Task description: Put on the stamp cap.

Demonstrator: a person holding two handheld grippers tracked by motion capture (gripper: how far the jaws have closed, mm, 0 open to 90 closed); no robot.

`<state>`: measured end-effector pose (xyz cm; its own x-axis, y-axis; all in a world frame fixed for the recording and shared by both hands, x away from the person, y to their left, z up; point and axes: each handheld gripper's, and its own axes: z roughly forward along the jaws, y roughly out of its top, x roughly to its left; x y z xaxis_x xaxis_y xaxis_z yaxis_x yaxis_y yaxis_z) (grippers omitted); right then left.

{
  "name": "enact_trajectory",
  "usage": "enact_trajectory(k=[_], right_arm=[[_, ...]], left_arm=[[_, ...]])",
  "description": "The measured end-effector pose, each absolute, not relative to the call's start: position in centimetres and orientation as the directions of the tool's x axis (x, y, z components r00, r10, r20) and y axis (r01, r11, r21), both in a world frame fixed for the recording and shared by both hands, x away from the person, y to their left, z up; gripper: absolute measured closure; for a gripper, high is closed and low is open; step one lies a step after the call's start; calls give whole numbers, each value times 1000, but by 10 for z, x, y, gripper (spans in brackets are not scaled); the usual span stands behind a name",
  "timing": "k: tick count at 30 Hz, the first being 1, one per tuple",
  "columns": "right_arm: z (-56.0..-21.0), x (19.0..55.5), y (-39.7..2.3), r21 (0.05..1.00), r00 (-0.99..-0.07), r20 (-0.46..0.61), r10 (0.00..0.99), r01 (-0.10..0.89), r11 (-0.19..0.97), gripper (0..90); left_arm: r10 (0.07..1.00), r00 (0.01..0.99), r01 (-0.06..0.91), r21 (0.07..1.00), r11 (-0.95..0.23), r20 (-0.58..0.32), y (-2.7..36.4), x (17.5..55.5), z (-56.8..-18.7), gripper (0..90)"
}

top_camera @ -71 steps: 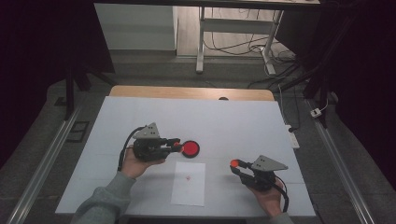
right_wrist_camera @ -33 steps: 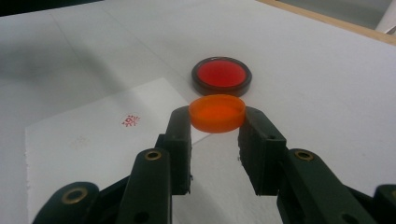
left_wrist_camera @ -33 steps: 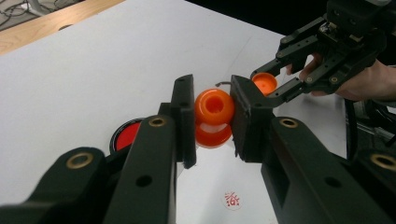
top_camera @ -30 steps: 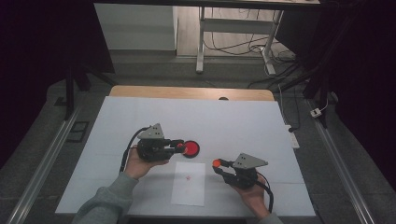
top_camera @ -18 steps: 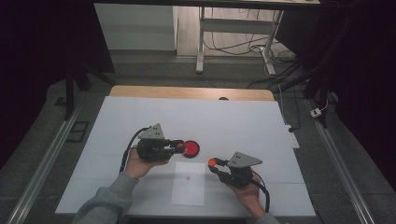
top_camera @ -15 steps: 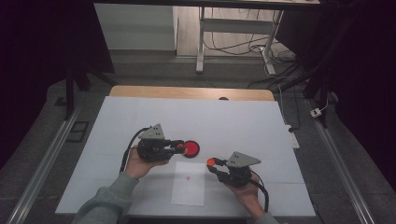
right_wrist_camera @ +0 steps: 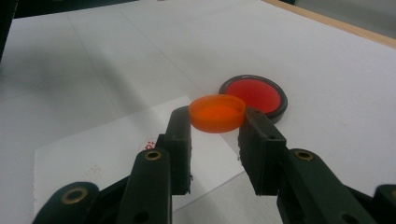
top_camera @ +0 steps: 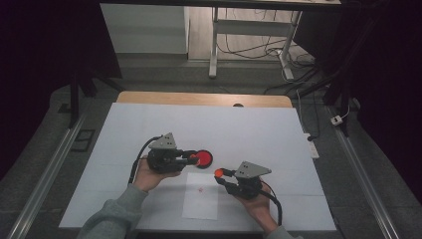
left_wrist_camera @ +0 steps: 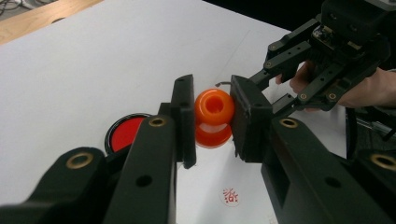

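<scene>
Your left tool (left_wrist_camera: 212, 93) is pinching the orange stamp (left_wrist_camera: 214, 109) by its sides, jaws pressed onto it, and holds it clear of the surface (top_camera: 249, 124). The stamp's hollow end faces back along the jaws toward you. Your right tool (right_wrist_camera: 217, 123) is likewise clamped on the shallow orange cap (right_wrist_camera: 217, 112), held flat at its very tips. In the high view the cap sits to the right of the stamp and a little nearer to you, close but apart. If the two are to be joined, the right hand looks to have the short way in, and the cap's face must be turned to meet the stamp's end. The red ink pad (right_wrist_camera: 254, 94) lies just beyond both tips, beside the stamp. The paper (right_wrist_camera: 93, 144) with its red mark (left_wrist_camera: 229, 196) lies below, between your hands. Nothing stands between cap and stamp.
</scene>
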<state>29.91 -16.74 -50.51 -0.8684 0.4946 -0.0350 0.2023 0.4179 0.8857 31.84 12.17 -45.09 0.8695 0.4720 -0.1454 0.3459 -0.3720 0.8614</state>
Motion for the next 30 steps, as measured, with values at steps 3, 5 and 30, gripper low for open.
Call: enact_trajectory(k=[3, 5, 30], right_arm=[[-504, 299, -163, 886, -874, -40, 484, 193, 422, 646], [-504, 299, -161, 885, -876, -40, 481, 192, 423, 646], [-507, 298, -151, 886, -887, -37, 461, 184, 425, 646]], left_arm=[[471, 870, 346, 862, -371, -147, 121, 318, -451, 722], [469, 871, 344, 863, -370, -146, 120, 318, -451, 722], [413, 899, 328, 851, -411, -147, 86, 315, -461, 722]])
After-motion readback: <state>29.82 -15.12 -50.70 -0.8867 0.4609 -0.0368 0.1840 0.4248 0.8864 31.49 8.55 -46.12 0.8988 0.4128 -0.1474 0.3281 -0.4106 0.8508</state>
